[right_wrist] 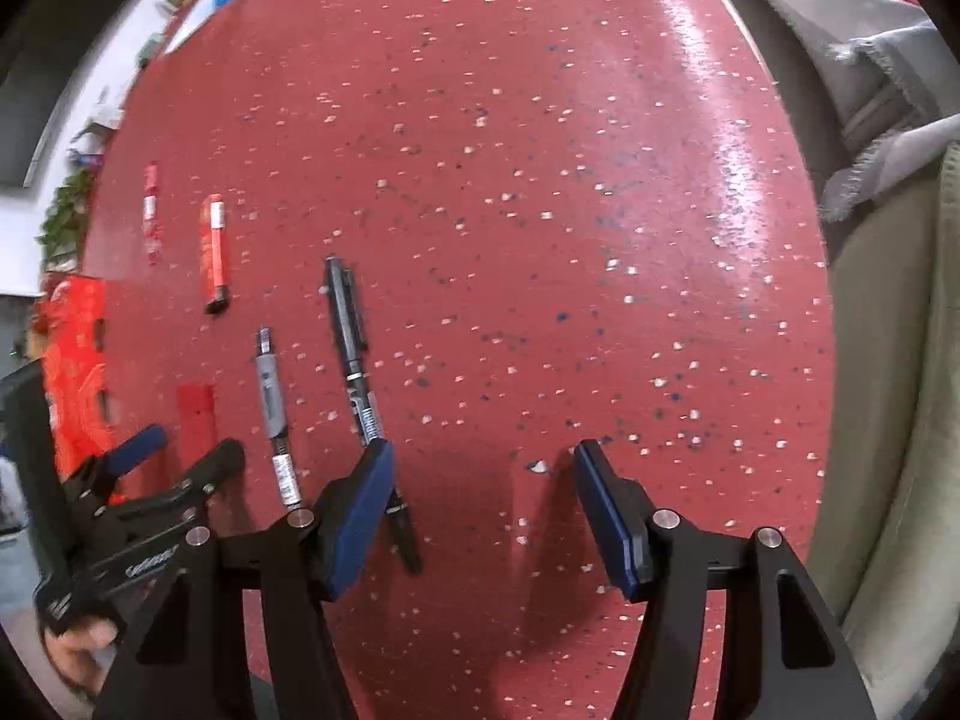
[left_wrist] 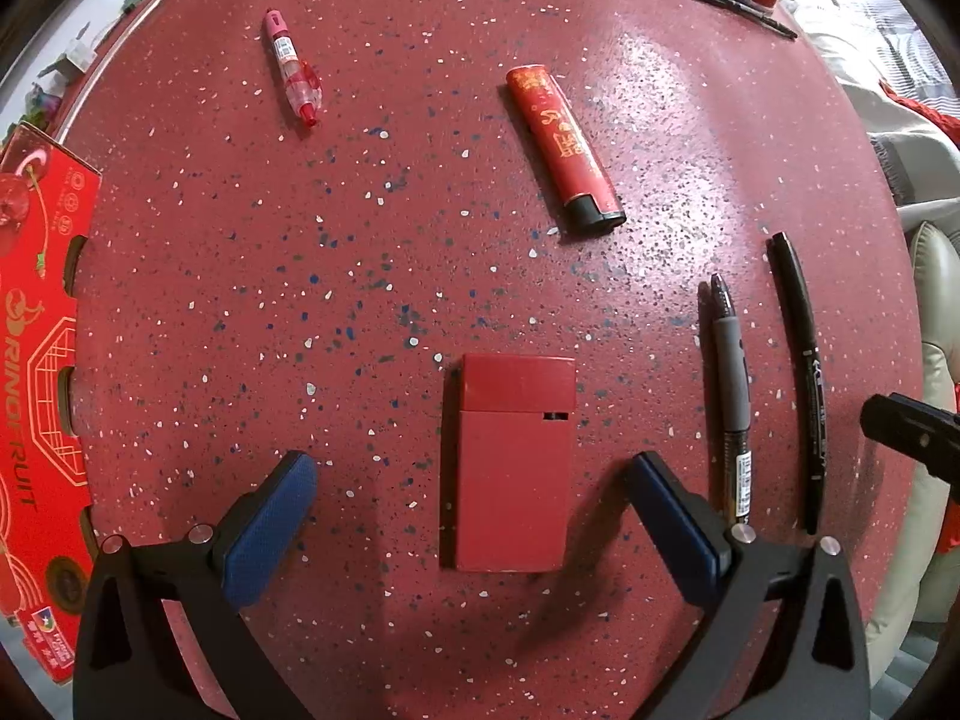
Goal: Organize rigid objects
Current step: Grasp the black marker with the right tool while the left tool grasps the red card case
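The left gripper [left_wrist: 474, 516] hangs straight over the red flip-top box [left_wrist: 509, 462] on the tabletop [left_wrist: 360, 270], fingers apart, straddling it. I'd lower squarely and pinch its long sides. The right gripper [right_wrist: 483, 510] is empty, fingers apart, beside the black pen [right_wrist: 360, 384].

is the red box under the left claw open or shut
Shut: the red box lies flat on the table, its flip lid seated flush, with only a thin seam showing.
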